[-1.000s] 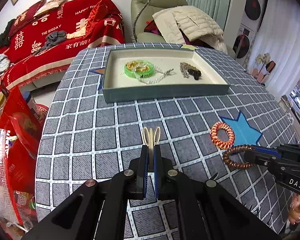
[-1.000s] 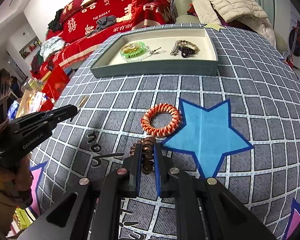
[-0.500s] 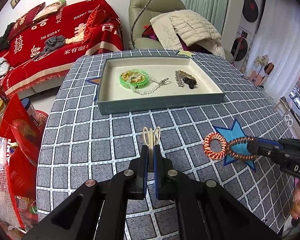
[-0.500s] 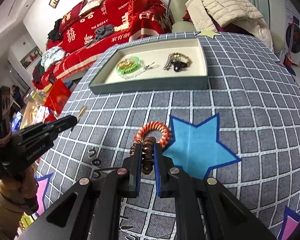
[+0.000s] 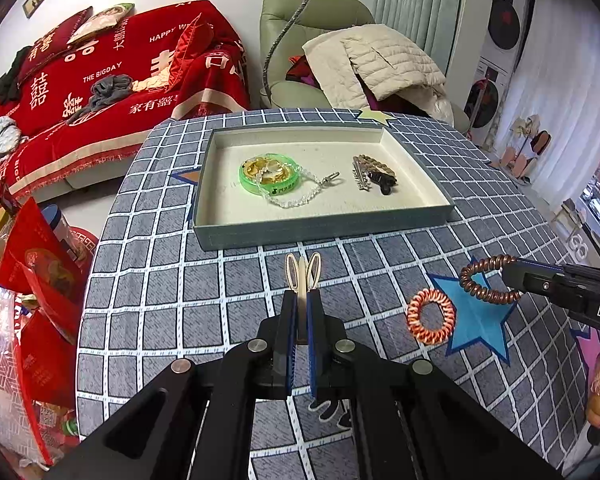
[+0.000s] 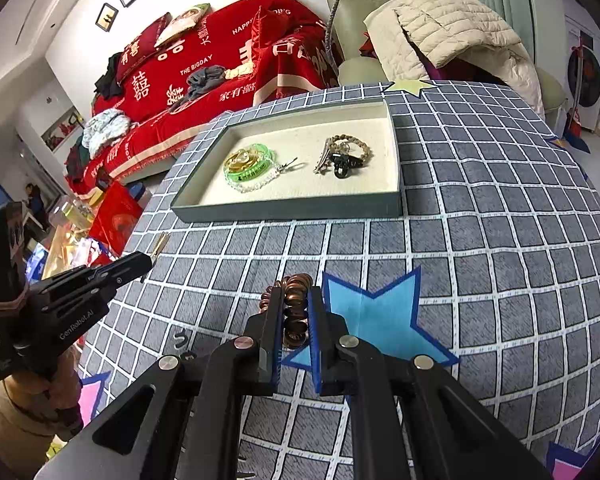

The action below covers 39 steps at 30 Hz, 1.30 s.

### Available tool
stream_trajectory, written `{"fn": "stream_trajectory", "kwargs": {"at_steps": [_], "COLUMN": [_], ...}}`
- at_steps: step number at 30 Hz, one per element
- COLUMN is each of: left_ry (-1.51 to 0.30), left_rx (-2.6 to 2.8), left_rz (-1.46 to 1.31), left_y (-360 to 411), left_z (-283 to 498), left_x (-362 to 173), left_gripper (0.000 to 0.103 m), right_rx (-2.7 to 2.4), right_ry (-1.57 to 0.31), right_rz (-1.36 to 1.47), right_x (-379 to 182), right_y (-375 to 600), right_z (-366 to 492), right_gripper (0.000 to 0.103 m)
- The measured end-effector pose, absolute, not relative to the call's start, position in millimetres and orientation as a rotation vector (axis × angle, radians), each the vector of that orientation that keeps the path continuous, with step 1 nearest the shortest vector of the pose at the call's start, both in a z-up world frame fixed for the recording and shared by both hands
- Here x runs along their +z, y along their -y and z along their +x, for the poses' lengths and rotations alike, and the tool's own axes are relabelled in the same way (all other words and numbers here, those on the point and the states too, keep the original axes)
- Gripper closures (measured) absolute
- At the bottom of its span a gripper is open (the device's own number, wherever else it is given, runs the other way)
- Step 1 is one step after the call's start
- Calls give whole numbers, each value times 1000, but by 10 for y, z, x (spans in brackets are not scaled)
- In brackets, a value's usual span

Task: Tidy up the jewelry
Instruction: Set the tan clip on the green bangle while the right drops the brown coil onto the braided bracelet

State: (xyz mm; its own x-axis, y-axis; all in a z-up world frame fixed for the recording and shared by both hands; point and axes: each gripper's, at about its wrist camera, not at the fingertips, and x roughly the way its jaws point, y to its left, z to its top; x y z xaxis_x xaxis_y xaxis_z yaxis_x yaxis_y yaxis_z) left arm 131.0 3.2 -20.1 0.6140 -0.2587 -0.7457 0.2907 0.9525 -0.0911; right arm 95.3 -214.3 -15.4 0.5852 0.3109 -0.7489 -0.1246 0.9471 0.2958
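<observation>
My left gripper (image 5: 300, 300) is shut on a cream hair clip (image 5: 303, 272), held above the checked tablecloth in front of the tray (image 5: 320, 226). My right gripper (image 6: 294, 304) is shut on a brown spiral hair tie (image 6: 294, 312), lifted over the blue star; it also shows in the left wrist view (image 5: 486, 280). An orange spiral hair tie (image 5: 432, 316) lies on the cloth. The tray (image 6: 284, 208) holds a green bangle with gold pieces (image 5: 269, 172), a clear bead chain (image 5: 300, 196), and a braided bracelet with black clip (image 5: 374, 172).
The round table (image 5: 148, 280) has a grey checked cloth with blue stars. Red bags (image 5: 40, 280) stand off its left edge. A red-covered sofa (image 5: 100, 80) and a green armchair with a beige jacket (image 5: 372, 60) are behind.
Both grippers have risen and drawn back from the table. The right gripper has lifted the brown hair tie up off the cloth, away from the orange one.
</observation>
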Motion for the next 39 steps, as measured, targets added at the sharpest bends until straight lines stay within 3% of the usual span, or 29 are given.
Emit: {"fn": "stream_trajectory", "kwargs": {"at_steps": [28,39], "left_ry": [-815,-825], "left_rx": [-253,-200], "left_rz": [14,28], "left_y": [140,232], "left_z": [2278,2795], "left_x": [-22,-108], "left_gripper": [78,77], "right_rx": [242,226], "right_ry": [-848,-870], "right_rz": [248,253], "right_x": [163,-18], "right_y": [2237,2171], "right_z": [2014,2536], "right_gripper": [91,91]}}
